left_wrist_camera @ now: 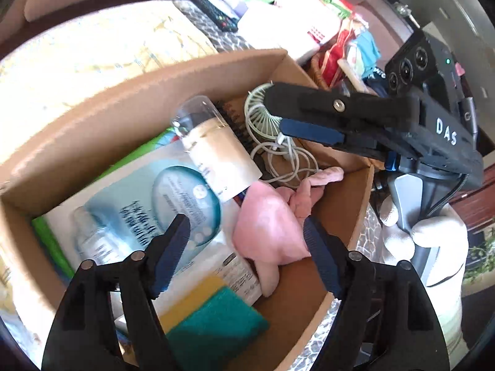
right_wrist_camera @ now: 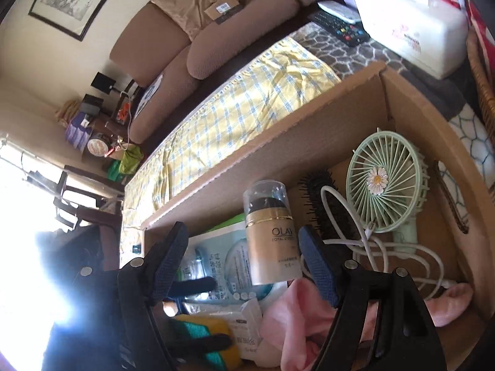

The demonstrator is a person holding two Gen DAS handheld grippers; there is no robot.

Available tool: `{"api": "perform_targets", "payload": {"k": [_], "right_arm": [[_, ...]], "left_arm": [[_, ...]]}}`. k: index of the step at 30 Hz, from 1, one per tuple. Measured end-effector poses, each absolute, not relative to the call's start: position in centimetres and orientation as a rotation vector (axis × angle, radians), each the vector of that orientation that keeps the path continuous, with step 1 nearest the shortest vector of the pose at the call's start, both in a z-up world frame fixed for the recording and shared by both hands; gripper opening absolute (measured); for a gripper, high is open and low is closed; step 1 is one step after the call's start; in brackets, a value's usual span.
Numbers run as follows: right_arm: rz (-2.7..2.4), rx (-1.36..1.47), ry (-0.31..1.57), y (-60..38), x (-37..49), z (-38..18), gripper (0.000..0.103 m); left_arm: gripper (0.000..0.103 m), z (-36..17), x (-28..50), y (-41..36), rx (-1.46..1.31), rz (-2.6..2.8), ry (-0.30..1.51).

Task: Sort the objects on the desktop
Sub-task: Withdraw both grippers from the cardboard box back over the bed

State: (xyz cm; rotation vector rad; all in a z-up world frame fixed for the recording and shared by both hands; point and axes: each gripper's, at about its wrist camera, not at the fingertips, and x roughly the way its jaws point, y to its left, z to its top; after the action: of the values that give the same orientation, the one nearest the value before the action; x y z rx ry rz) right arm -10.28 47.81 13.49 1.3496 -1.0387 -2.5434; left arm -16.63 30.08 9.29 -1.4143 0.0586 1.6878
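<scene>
Left wrist view: bottle [left_wrist_camera: 213, 151] lies in the box [left_wrist_camera: 123, 99], ahead of the left gripper [left_wrist_camera: 246, 232], jaws spread and empty above a pink cloth [left_wrist_camera: 269, 232]. Right gripper [left_wrist_camera: 280, 114] hovers spread, empty, over fan [left_wrist_camera: 258, 111] beyond.

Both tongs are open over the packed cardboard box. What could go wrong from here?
The Olay bottle rests tilted on the mask packet; a nudge could roll it. The white cable loops by the green fan and hairbrush, and could snag the right tongs.
</scene>
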Motion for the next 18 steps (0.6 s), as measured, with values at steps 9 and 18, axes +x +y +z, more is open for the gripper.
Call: {"api": "perform_targets", "payload": {"k": [9, 18], "right_arm": [[-2.734, 1.34, -0.688, 40.0, -7.4, 16.5, 0.083], [-2.802, 1.294, -0.393, 31.8, -2.7, 18.3, 0.087]], "left_arm": [[0.103, 14.7, -14.0, 19.1, -1.298, 1.899, -0.061], [0.103, 15.1, -8.7, 12.1, -1.217, 2.013, -0.162]]}}
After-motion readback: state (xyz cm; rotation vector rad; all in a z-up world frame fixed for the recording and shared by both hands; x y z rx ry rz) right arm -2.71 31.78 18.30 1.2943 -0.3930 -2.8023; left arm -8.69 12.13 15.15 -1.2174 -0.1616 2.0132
